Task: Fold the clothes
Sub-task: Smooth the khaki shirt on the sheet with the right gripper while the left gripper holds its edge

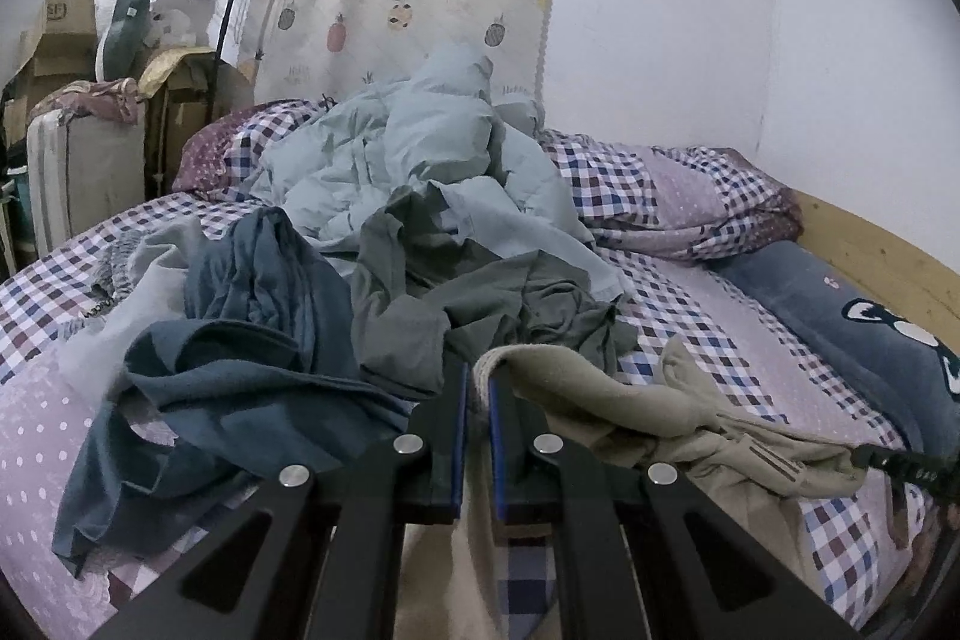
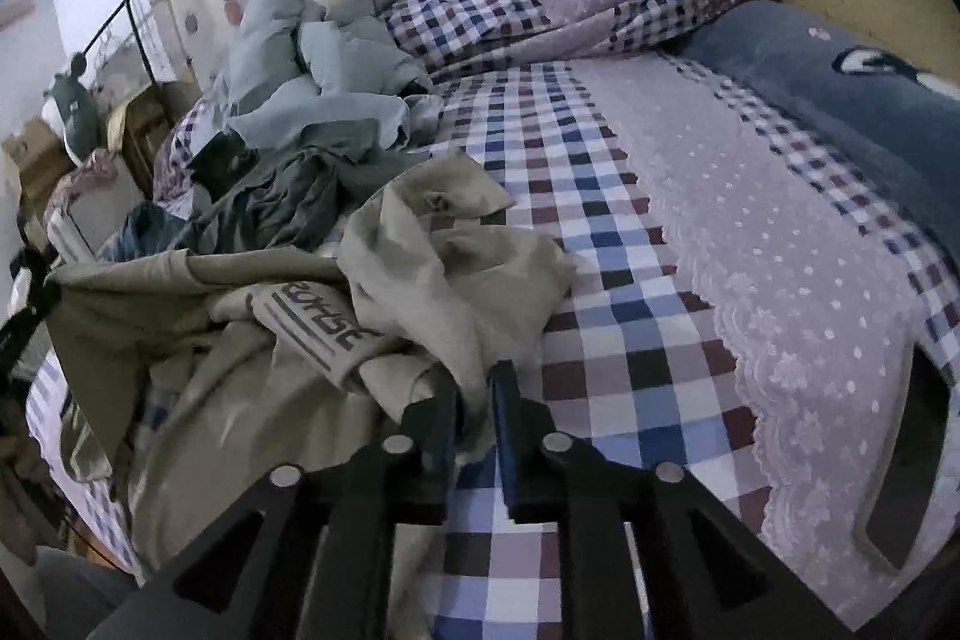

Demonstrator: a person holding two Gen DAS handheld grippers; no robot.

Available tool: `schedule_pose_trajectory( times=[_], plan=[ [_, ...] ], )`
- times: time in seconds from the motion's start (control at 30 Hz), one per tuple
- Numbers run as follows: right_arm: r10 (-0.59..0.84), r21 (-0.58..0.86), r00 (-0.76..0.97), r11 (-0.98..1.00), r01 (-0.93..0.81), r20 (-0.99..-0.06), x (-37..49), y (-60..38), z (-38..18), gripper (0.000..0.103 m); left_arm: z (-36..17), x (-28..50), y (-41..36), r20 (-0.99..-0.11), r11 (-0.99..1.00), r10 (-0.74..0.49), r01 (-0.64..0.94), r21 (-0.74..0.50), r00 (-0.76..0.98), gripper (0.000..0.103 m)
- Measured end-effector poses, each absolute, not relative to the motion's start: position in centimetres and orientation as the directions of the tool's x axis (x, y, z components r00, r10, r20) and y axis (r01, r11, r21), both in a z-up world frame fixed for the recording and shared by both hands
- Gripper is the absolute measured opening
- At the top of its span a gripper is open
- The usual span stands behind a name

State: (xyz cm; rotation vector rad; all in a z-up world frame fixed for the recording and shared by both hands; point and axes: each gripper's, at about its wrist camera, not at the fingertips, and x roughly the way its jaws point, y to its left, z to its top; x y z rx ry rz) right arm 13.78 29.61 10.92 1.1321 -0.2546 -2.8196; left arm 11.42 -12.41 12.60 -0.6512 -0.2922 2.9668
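A beige garment [image 1: 630, 400] with a printed striped band lies crumpled across the near part of the checked bed sheet [image 2: 600, 280]. My left gripper [image 1: 480, 382] is shut on one edge of it, with a thin fold of cloth pinched between the blue pads. In the right wrist view the same beige garment [image 2: 240, 292] bunches up toward my right gripper [image 2: 477, 382], whose fingers are closed on a thicker fold. The cloth stretches between the two grippers. A black tip of the other tool shows at the frame edge in each view.
Behind the beige garment is a pile: a dark blue garment [image 1: 240, 370], a grey-green one [image 1: 450, 292] and a pale blue quilt [image 1: 420, 148]. A dark blue pillow [image 1: 870, 340] lies by the wooden bed frame [image 1: 870, 244]. Cardboard boxes [image 1: 60, 40] and a clothes rack stand left.
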Motion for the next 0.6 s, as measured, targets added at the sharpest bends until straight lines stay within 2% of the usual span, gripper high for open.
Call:
schedule_pose_trajectory(
  times=[0.13, 0.17, 0.33, 0.43, 0.6],
  plan=[
    [-0.189, 0.206, -0.756, -0.976, 0.072, -0.627, 14.0, 28.8, 12.9, 0.042, 12.3, 11.2, -11.9, -0.414, -0.977, 0.145, -0.064, -0.203, -0.899, 0.006],
    [-0.206, 0.214, -0.76, -0.973, 0.091, -0.616, 13.8, 28.5, 13.5, 0.045, 12.2, 11.1, -11.7, -0.419, -0.977, 0.149, -0.068, -0.202, -0.896, 0.006],
    [-0.242, 0.157, -0.734, -0.97, 0.184, -0.634, 10.6, 25.1, 14.4, 0.045, 12.0, 11.0, -11.3, -0.425, -0.976, 0.161, -0.079, -0.203, -0.891, 0.006],
    [-0.263, 0.123, -0.668, -0.96, 0.251, -0.696, 6.9, 22.6, 12.7, 0.045, 11.9, 10.9, -11.3, -0.427, -0.975, 0.163, -0.079, -0.207, -0.89, 0.006],
    [-0.226, 0.074, -0.606, -0.961, 0.265, -0.763, 2.8, 20.8, 9.6, 0.045, 11.8, 10.7, -11.4, -0.432, -0.974, 0.169, -0.083, -0.212, -0.886, 0.006]
  ],
)
